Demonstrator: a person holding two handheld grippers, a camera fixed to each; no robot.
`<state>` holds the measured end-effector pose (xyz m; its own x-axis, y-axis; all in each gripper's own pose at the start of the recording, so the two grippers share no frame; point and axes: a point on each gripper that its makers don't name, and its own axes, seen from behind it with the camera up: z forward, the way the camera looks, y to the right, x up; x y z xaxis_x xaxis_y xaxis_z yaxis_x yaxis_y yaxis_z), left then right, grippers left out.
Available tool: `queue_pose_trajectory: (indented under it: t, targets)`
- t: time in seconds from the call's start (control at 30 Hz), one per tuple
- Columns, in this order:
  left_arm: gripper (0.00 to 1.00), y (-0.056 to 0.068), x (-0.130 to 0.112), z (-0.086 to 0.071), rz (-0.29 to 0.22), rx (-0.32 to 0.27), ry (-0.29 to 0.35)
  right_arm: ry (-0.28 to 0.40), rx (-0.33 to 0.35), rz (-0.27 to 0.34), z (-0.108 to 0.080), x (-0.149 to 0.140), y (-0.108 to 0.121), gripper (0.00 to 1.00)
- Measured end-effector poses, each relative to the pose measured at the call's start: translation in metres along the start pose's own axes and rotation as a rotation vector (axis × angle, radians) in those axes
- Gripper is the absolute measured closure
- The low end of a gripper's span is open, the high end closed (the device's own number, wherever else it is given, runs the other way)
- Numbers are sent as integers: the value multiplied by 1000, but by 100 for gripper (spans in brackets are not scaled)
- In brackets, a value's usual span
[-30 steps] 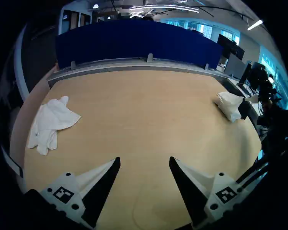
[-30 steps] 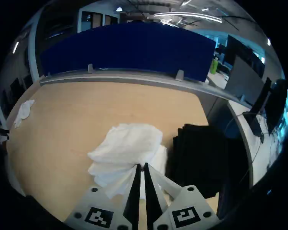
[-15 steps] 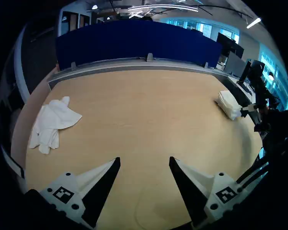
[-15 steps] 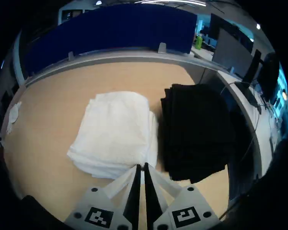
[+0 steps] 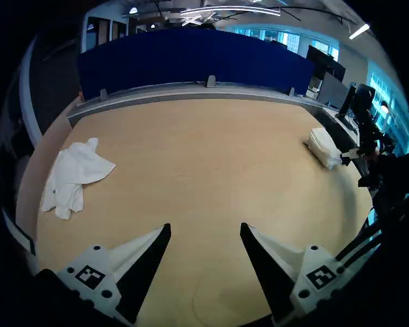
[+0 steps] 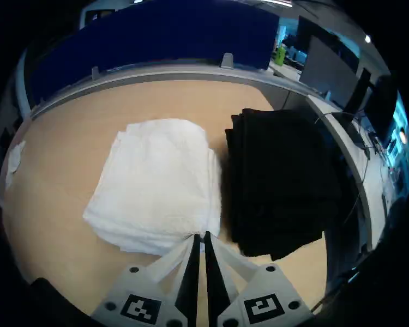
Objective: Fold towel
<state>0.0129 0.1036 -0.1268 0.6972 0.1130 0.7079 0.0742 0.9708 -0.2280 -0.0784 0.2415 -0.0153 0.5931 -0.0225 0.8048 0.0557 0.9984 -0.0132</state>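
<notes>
The right gripper (image 6: 199, 240) has its jaws closed at the near edge of the folded towel (image 6: 155, 185); whether on cloth, I cannot tell. The left gripper (image 5: 204, 240) gapes empty; the crumpled towel (image 5: 73, 177), far left, looks limp, so pinch a corner.

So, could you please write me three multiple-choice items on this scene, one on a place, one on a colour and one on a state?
1. In the right gripper view, next to the folded white towels, the black stack lies: A) on top of them; B) beside them, on the right; C) far across the table.
2. The divider behind the table is: A) red; B) blue; C) green.
3. The left gripper is: A) shut on a towel; B) shut, empty; C) open.
Answers: 1 B, the stacks sit side by side; 2 B, it is dark blue; 3 C, its fingers stand wide apart over bare wood.
</notes>
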Motion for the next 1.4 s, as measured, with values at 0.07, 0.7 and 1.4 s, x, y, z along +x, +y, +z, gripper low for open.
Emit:
queue_pose_trajectory:
  t: [0.07, 0.7, 1.4]
  targets:
    - [6, 0, 0, 0, 3, -1, 0, 2, -4, 1, 0, 0, 0, 94]
    - [6, -1, 4, -5, 4, -3, 8, 92, -72, 44, -16, 5, 11, 48]
    - [6, -3, 8, -9, 6, -11, 35, 188, -70, 33, -34, 26, -3, 0]
